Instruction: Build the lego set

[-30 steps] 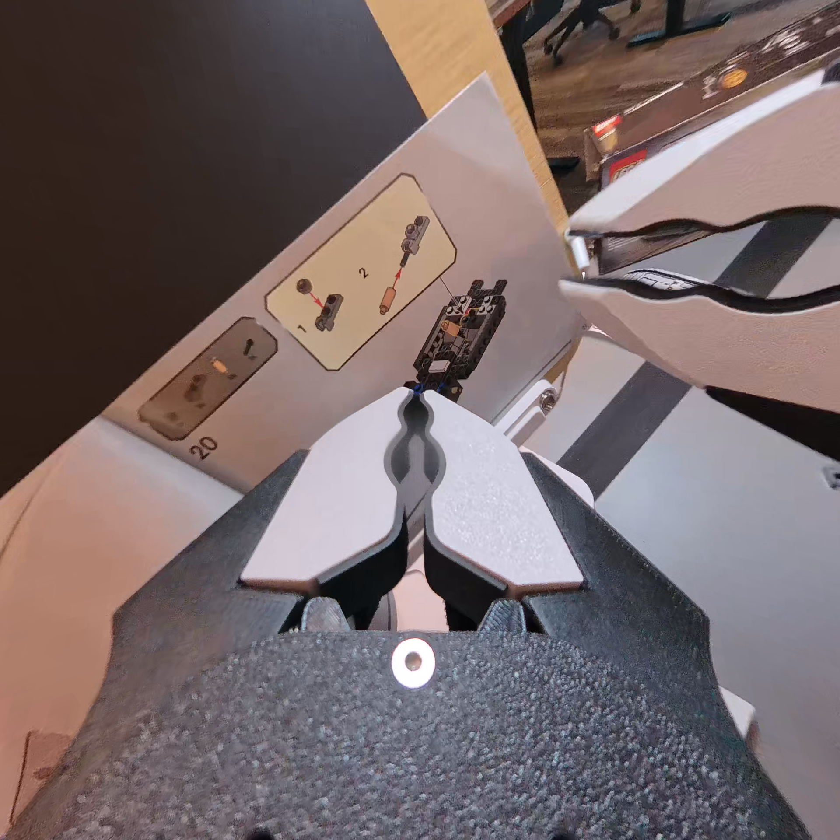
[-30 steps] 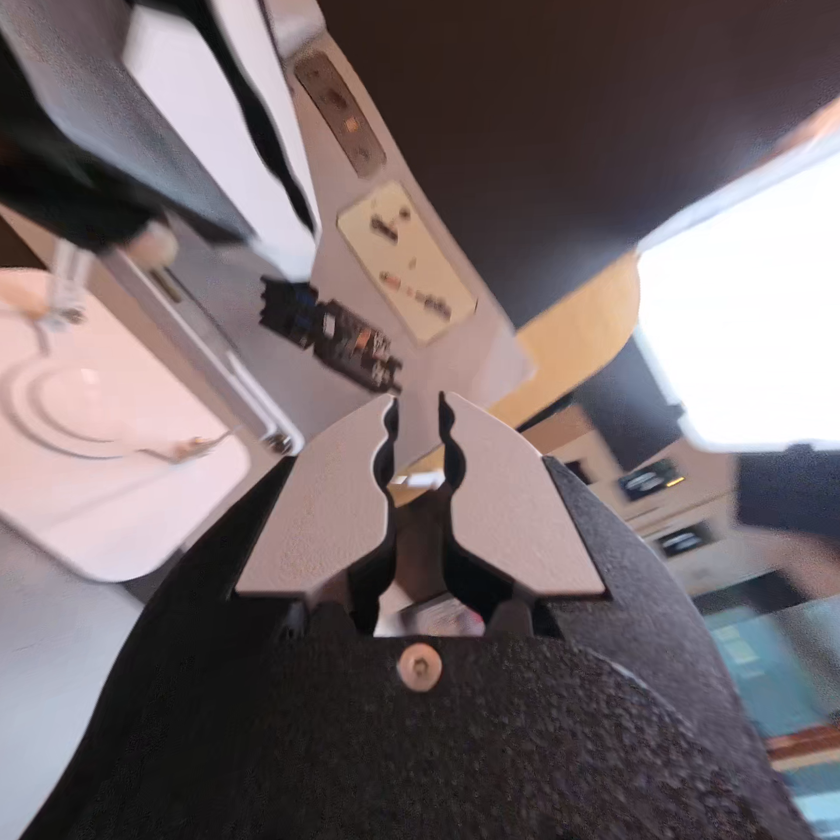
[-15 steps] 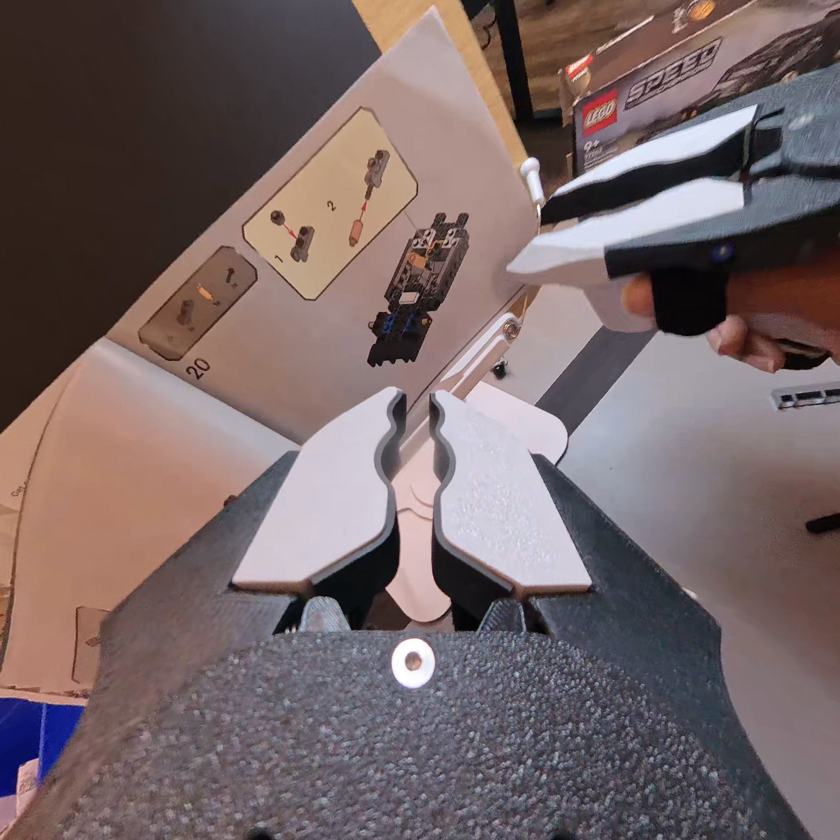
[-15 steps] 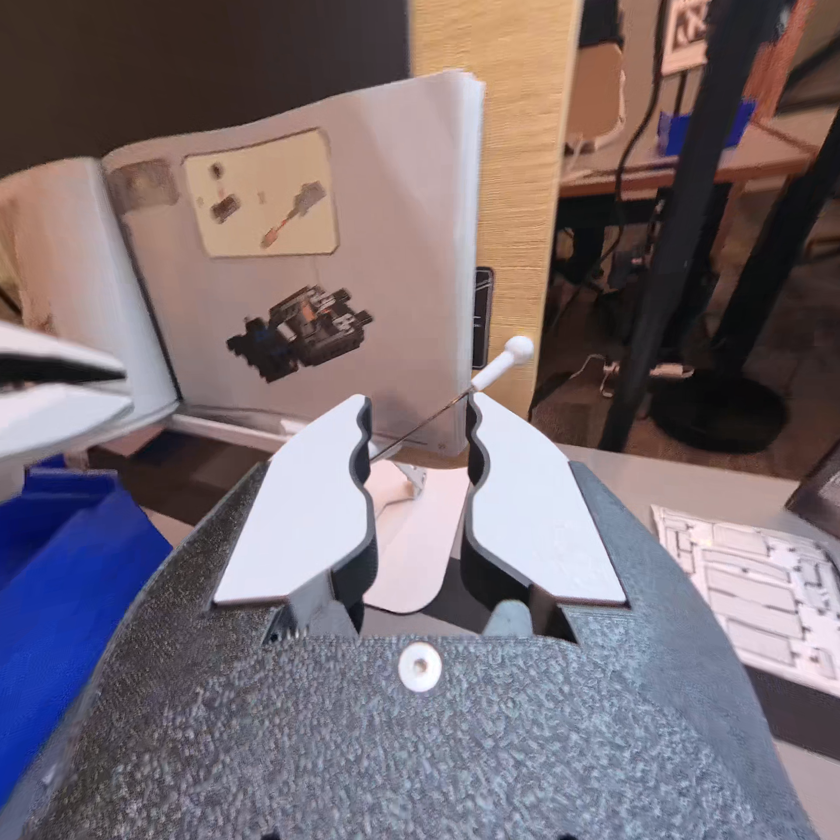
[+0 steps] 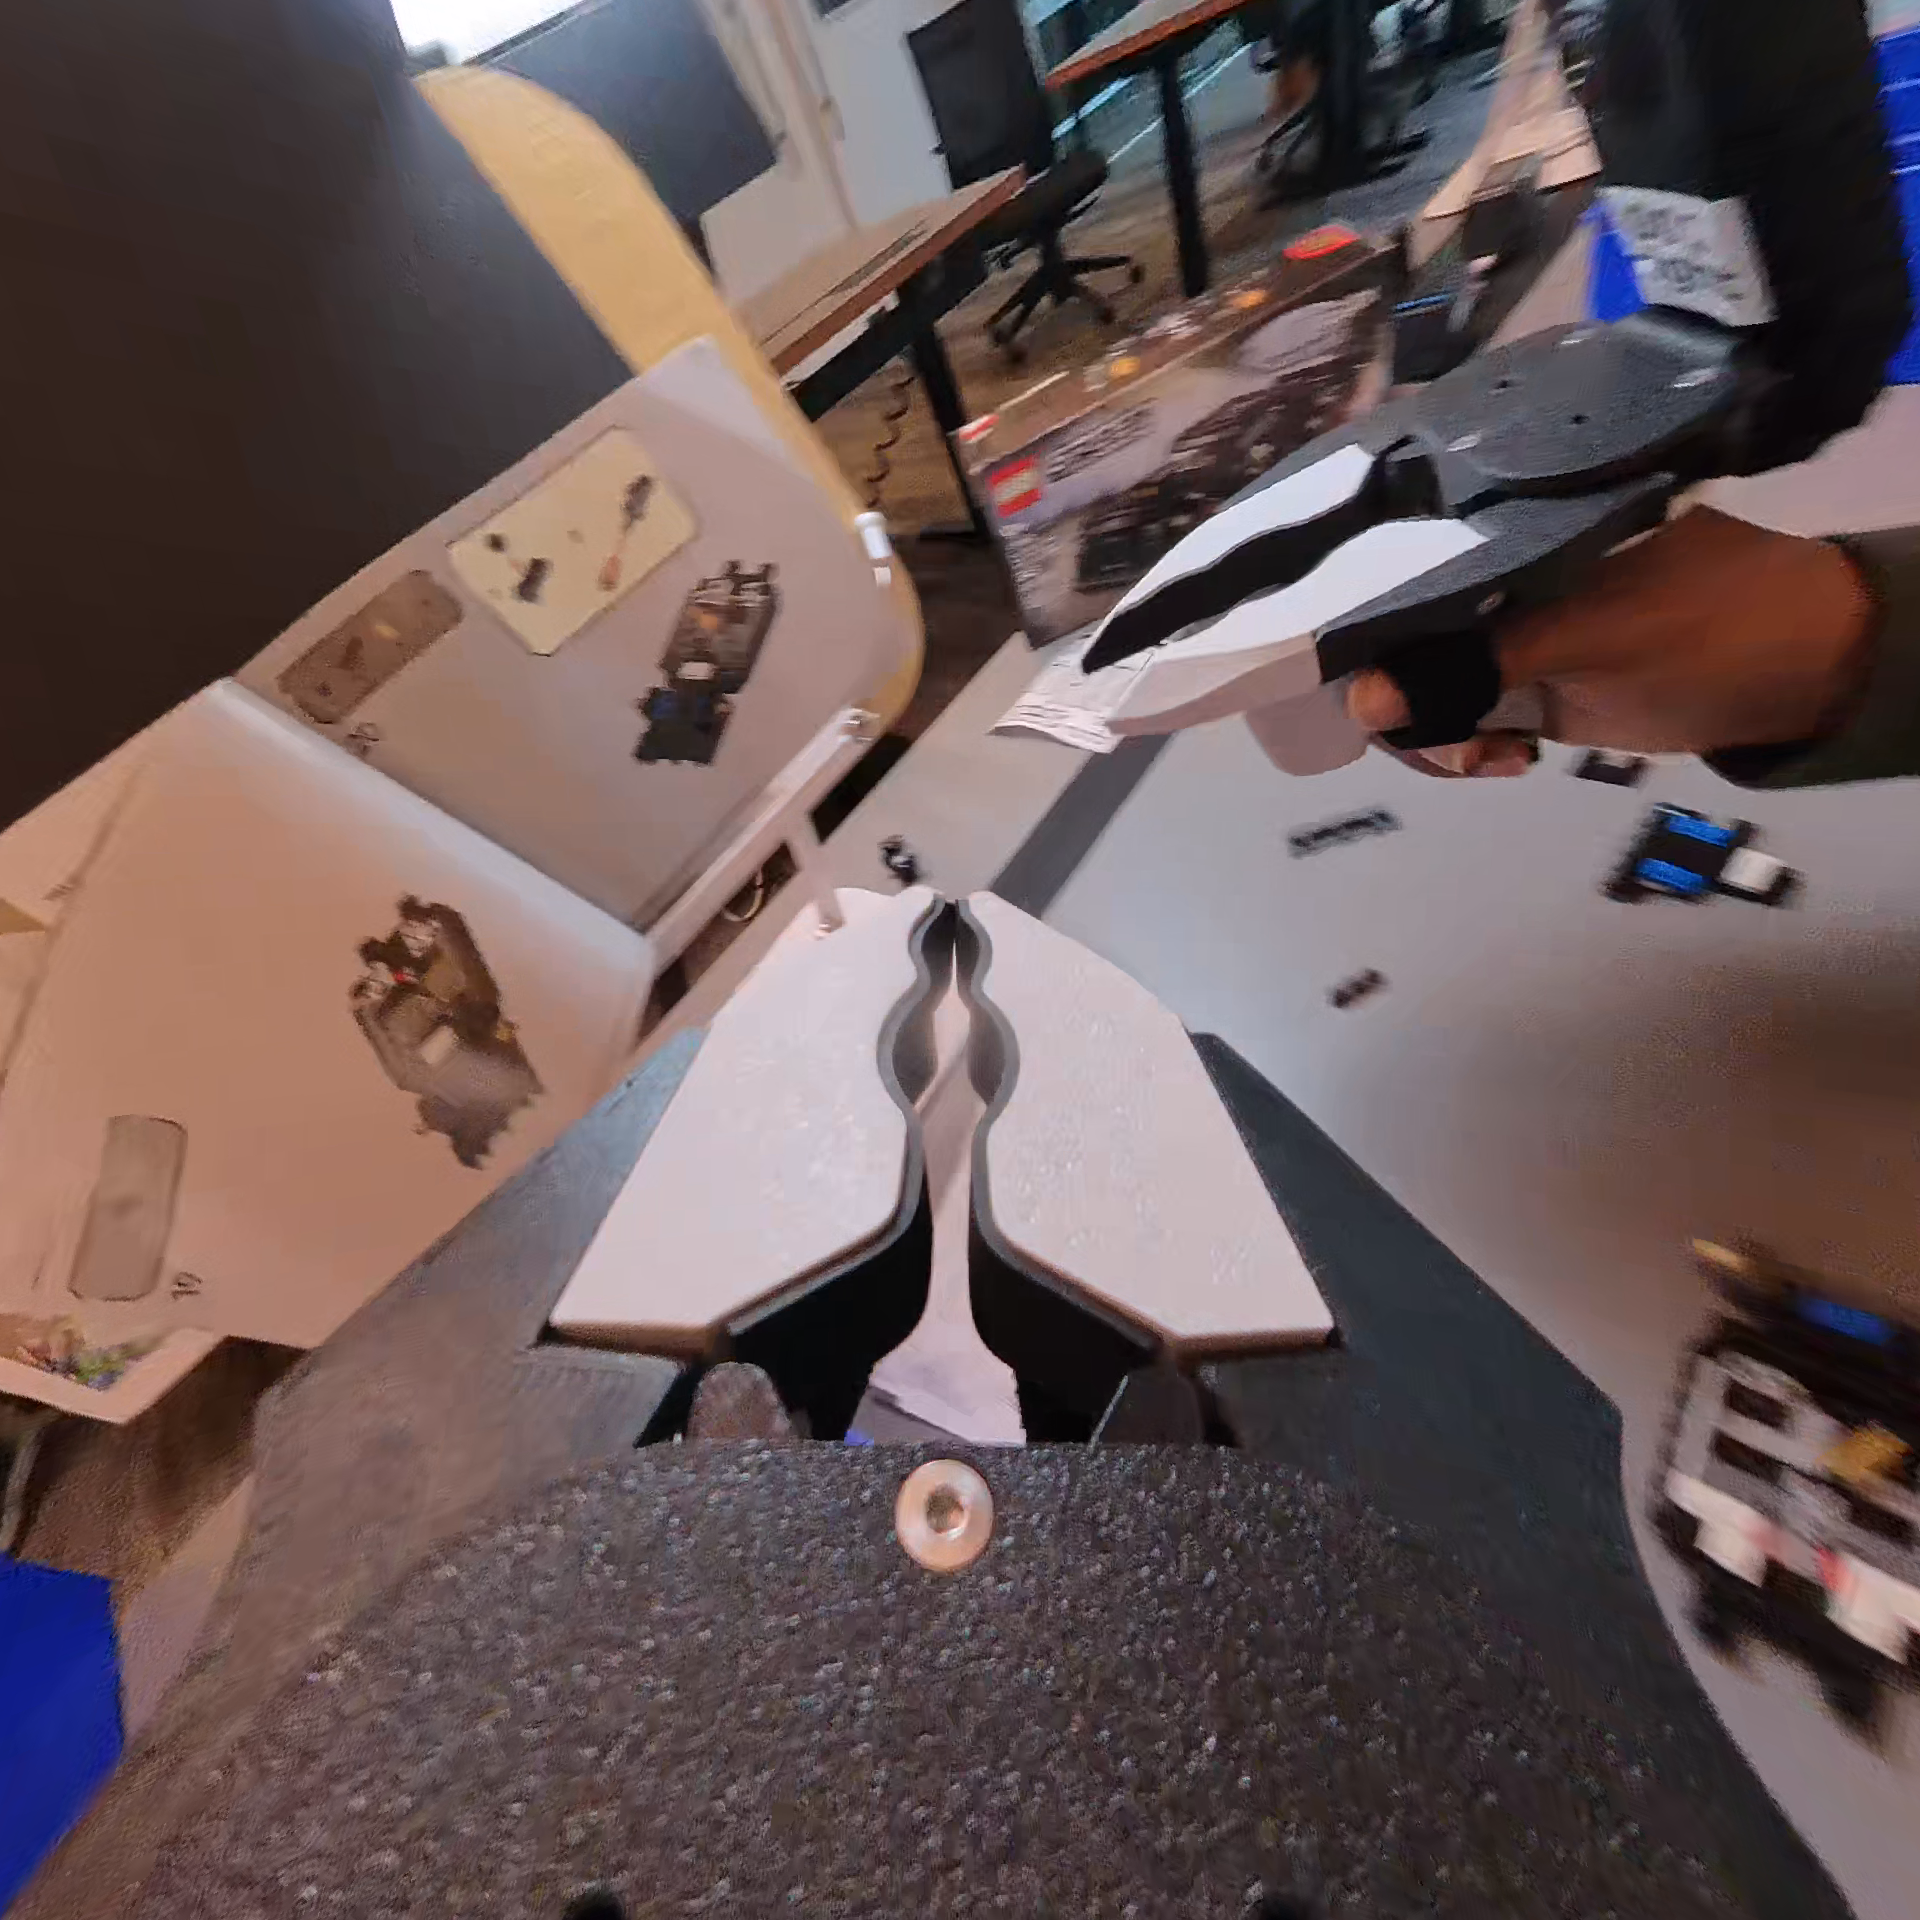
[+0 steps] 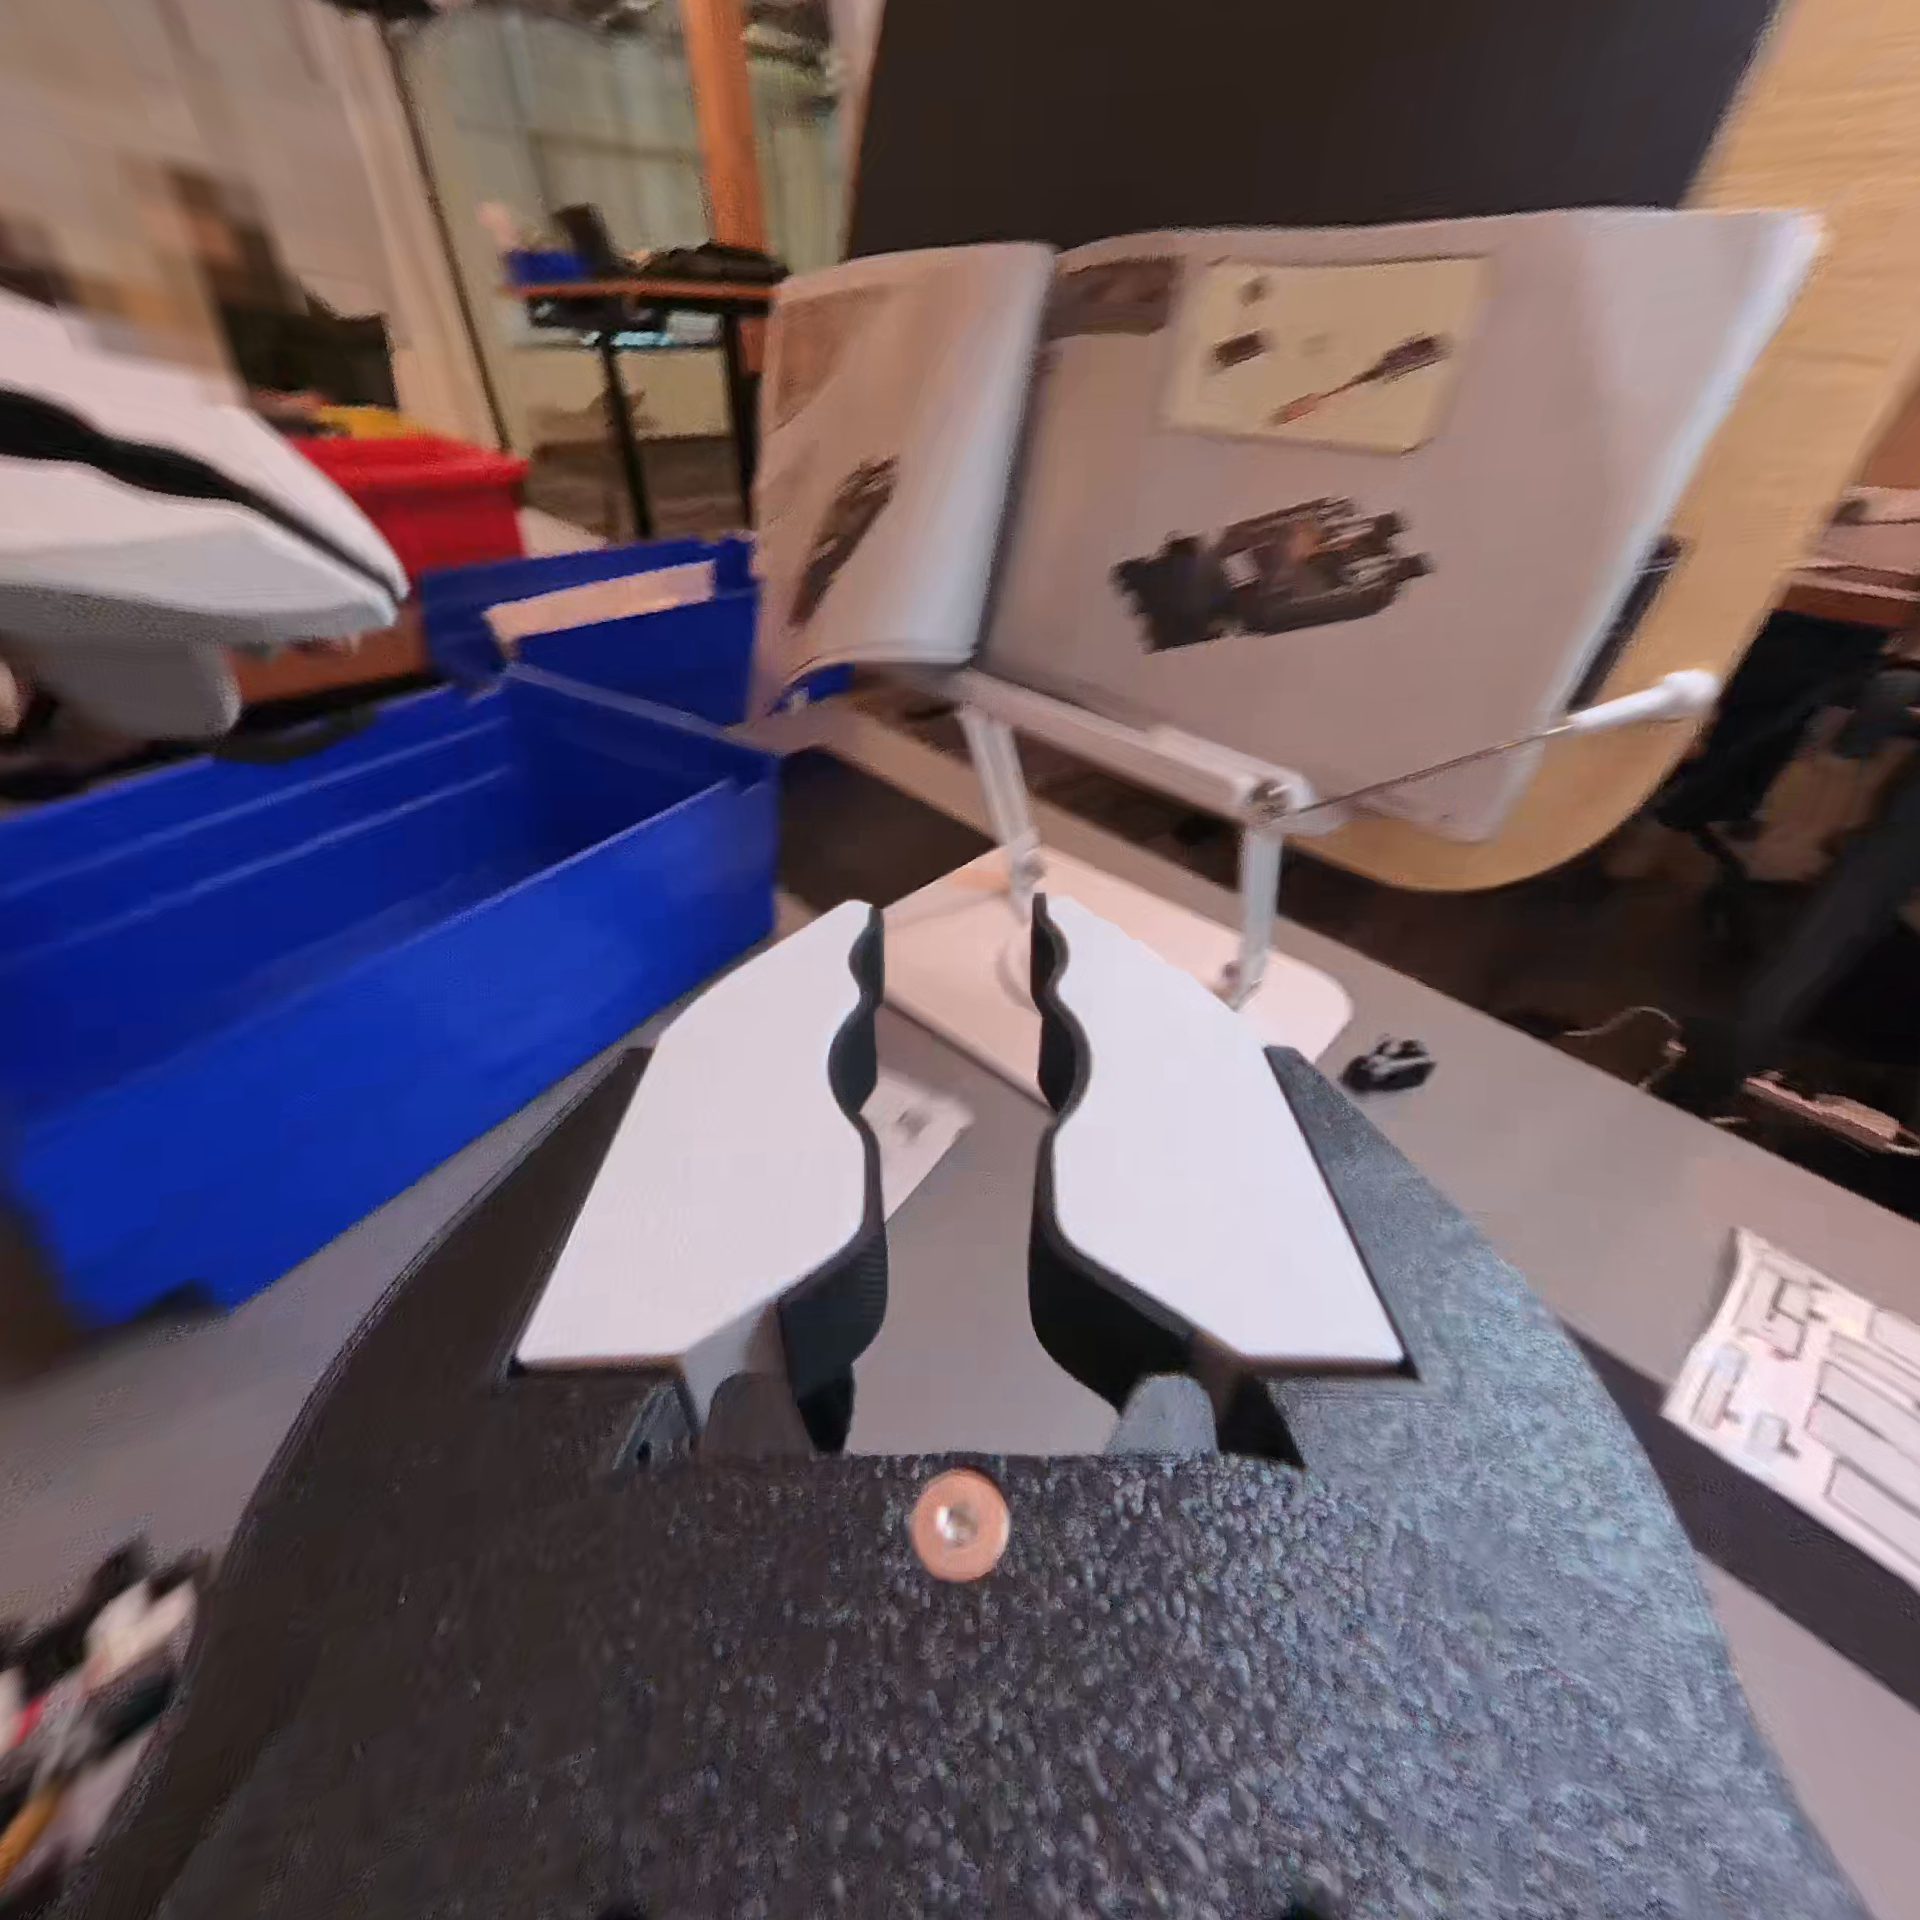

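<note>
Held left gripper (image 5: 951,909) nearly together, clamped on nothing, above the bench (image 6: 1558,1195). Held right gripper (image 6: 956,914) apart and empty, facing the open booklet (image 6: 1299,468) on its stand (image 6: 1288,997) at the far edge. Noted blue bin (image 6: 364,883) at the left edge, small dark piece (image 6: 1387,1060) beside the stand's base.

Grey table (image 6: 1621,1174), blue bin (image 6: 312,935), white book stand (image 6: 1278,997), sticker sheet (image 6: 1808,1392), small black pieces (image 5: 1340,831)

Dark wall panel (image 5: 208,312), wooden desks (image 5: 883,260), perhaps an office chair (image 5: 1049,249) behind.
</note>
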Motion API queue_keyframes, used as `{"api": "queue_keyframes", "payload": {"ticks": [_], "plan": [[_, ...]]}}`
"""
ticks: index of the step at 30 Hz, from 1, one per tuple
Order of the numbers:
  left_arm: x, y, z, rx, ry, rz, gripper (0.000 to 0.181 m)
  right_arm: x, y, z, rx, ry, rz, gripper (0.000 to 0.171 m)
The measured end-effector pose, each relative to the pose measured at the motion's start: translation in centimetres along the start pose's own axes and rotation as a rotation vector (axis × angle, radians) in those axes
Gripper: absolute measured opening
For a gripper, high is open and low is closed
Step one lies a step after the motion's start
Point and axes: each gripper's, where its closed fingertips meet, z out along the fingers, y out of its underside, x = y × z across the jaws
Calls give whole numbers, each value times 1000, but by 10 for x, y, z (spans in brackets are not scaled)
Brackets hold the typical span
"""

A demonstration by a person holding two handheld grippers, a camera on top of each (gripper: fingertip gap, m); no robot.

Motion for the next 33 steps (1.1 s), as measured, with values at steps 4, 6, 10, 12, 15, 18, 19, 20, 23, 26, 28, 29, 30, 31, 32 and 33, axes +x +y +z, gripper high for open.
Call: {"api": "queue_keyframes", "payload": {"ticks": [4,6,10,12,15,18,19,20,23,26,28,29,30,31,32,33], "plan": [[74,15,-49,14,152,-30,0,-75,40,-52,-147,-225,-117,0],[108,36,-65,-30,216,-52,0,-97,62,-77,-230,-261,-152,0],[167,95,-75,-198,343,-145,21,-135,100,-111,-373,-317,-180,9],[186,123,-71,-271,373,-150,35,-148,116,-116,-429,-321,-198,23],[199,145,-61,-320,396,-131,54,-169,129,-114,-482,-365,-208,33],[213,156,-52,-345,444,-120,72,-187,137,-112,-523,-406,-228,36],[215,158,-49,-346,446,-105,75,-193,140,-112,-534,-416,-236,36],[217,159,-47,-353,444,-87,79,-196,142,-111,-541,-414,-250,36],[221,159,-40,-374,441,-35,83,-201,148,-111,-577,-406,-295,37],[218,160,-30,-396,431,-7,81,-196,155,-109,-593,-372,-340,36],[220,160,-29,-397,452,-26,75,-192,161,-110,-590,-363,-341,34],[223,160,-30,-391,465,-32,71,-191,161,-110,-567,-365,-335,33],[225,159,-31,-382,473,-35,66,-190,160,-111,-541,-365,-330,32],[226,159,-32,-374,474,-35,64,-189,158,-111,-517,-370,-322,31],[227,159,-34,-368,474,-34,62,-189,156,-111,-495,-378,-309,31],[228,159,-35,-365,476,-31,59,-189,153,-110,-471,-382,-294,31]]}}
